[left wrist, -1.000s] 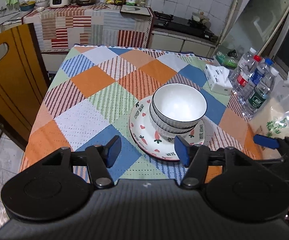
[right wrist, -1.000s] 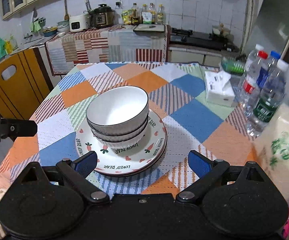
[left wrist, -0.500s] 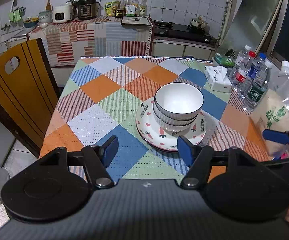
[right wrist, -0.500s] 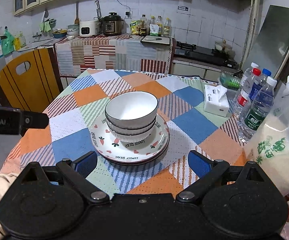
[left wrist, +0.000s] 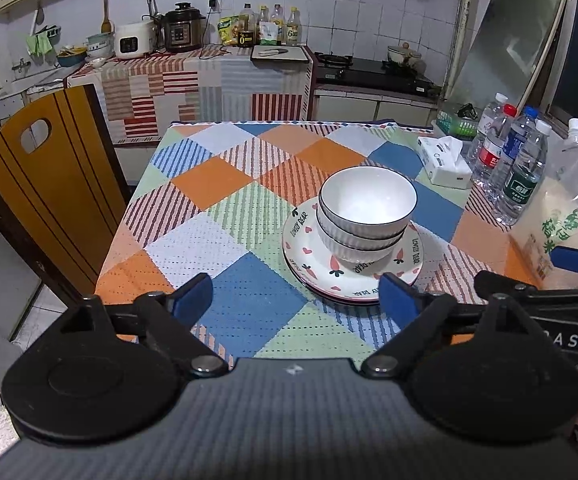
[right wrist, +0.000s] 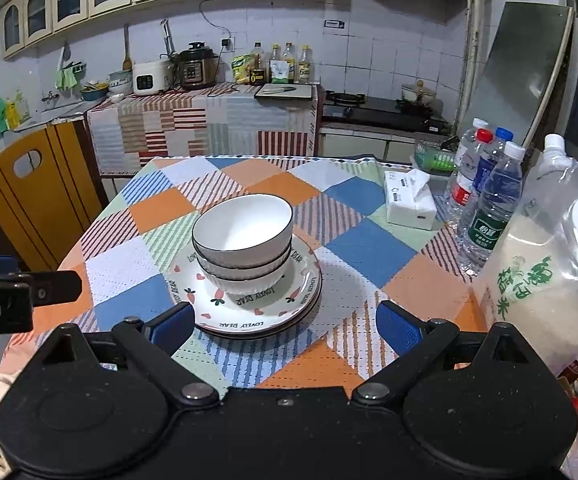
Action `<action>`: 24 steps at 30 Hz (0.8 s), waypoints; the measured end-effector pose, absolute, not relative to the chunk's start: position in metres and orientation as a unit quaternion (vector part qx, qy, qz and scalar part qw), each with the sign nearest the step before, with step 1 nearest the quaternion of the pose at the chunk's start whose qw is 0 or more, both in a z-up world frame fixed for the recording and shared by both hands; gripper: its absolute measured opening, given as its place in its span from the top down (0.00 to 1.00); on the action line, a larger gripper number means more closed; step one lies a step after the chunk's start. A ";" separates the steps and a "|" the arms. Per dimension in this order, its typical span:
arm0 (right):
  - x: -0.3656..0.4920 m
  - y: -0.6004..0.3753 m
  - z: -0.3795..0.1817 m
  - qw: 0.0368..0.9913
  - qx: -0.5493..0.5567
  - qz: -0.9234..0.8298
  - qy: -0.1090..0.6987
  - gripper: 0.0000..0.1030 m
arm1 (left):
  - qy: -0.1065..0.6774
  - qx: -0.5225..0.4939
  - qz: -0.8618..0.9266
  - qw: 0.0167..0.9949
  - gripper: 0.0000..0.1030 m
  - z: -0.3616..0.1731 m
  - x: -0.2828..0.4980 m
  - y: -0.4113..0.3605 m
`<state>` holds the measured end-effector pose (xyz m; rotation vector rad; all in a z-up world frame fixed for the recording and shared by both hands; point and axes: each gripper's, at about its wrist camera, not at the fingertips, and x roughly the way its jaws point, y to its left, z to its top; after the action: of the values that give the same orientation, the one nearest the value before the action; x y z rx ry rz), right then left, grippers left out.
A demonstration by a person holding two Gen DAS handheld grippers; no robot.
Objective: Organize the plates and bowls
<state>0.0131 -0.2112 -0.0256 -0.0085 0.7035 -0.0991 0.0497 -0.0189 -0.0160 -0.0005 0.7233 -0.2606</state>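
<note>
So the nested bowls (left wrist: pixel 363 218) are sitting right on the carrot-print plates (left wrist: pixel 309 252), a tidy stack out on the checkered surface (left wrist: pixel 225 184). Tissue box (left wrist: pixel 443 160) is just behind that stack, water bottles (left wrist: pixel 519 160) beyond it to the right. Left gripper (left wrist: pixel 293 298) just spread its fingers wide, nothing between them, and both have pulled back from the stack. Right gripper (right wrist: pixel 285 326) is spread and empty too. Looks pretty much done to me.

Tissue box (right wrist: pixel 409 204) beside water bottles (right wrist: pixel 489 208); wooden chair (left wrist: pixel 49 184) left of table.
</note>
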 end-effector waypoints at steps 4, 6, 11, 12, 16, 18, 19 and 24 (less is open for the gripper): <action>0.011 -0.211 -0.027 0.938 -0.005 -0.056 0.343 0.04 | 0.350 -0.001 -0.121 0.929 0.05 -0.019 0.049 -0.020; 0.011 -0.213 -0.028 0.937 0.001 -0.057 0.343 0.04 | 0.352 0.005 -0.117 0.929 0.05 -0.020 0.049 -0.021; 0.009 -0.211 -0.032 0.936 -0.005 -0.061 0.346 0.04 | 0.355 0.012 -0.112 0.928 0.05 -0.023 0.048 -0.023; 0.008 -0.211 -0.032 0.936 -0.005 -0.062 0.346 0.04 | 0.355 0.012 -0.110 0.928 0.05 -0.023 0.048 -0.023; 0.007 -0.210 -0.032 0.936 -0.006 -0.063 0.346 0.04 | 0.349 0.011 -0.106 0.931 0.05 -0.023 0.045 -0.023; 0.006 -0.211 -0.032 0.936 -0.005 -0.064 0.345 0.04 | 0.341 0.011 -0.105 0.934 0.05 -0.021 0.042 -0.023; 0.006 -0.211 -0.032 0.936 -0.004 -0.064 0.345 0.04 | 0.338 0.011 -0.106 0.935 0.05 -0.021 0.042 -0.023; 0.006 -0.212 -0.033 0.935 -0.002 -0.065 0.348 0.04 | 0.337 0.012 -0.101 0.936 0.05 -0.021 0.042 -0.021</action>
<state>0.0060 -0.2117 -0.0329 -0.0042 0.7104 -0.1335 0.0415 -0.0215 -0.0206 0.0245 0.6886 -0.2066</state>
